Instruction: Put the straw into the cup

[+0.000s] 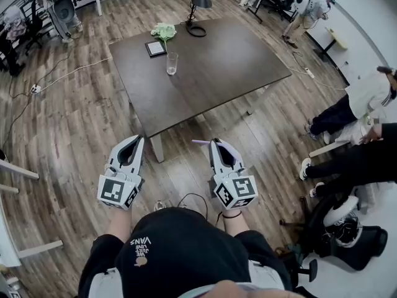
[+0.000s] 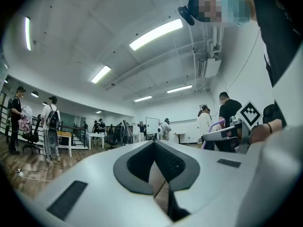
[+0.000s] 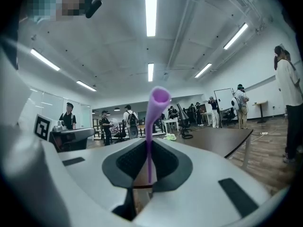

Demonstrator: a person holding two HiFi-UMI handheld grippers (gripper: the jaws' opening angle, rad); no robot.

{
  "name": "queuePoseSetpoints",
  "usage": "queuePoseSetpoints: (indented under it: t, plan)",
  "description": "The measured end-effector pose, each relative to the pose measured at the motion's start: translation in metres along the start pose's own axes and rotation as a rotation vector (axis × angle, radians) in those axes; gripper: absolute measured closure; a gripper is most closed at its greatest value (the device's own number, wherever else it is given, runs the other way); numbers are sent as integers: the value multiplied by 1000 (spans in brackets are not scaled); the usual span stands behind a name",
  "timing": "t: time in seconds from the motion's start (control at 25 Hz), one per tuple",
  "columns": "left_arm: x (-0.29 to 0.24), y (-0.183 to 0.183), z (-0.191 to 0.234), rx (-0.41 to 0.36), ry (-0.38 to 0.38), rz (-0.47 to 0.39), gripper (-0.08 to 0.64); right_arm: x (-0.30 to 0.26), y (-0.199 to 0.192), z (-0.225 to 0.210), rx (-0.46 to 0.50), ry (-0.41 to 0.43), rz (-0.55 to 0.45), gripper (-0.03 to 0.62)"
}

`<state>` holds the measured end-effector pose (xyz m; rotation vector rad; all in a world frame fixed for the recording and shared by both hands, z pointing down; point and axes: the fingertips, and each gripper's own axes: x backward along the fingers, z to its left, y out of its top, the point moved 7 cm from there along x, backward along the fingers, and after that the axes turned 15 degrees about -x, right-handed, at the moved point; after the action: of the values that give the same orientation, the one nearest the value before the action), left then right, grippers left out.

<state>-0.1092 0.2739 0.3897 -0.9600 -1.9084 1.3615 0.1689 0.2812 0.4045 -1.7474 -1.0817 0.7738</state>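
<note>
Right tongs [image 1: 214, 143] pinch the straw [image 1: 200, 142], well apart from the cup [image 1: 172, 63]; left tongs [image 1: 138, 139] pressed together, empty. Grasp looks done; carrying and inserting remain

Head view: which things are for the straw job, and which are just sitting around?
For the job:
purple straw, held in the right gripper
clear cup, standing on the table

Just lying about:
black lamp
dark flat square
pale green bunch
</note>
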Motion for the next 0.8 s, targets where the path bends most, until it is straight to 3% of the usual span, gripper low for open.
queuePoseSetpoints:
  t: [0.8]
  plan:
    - [-15,-12,-27,13,42,47,551,-6,2,-31,-8,70,15,552]
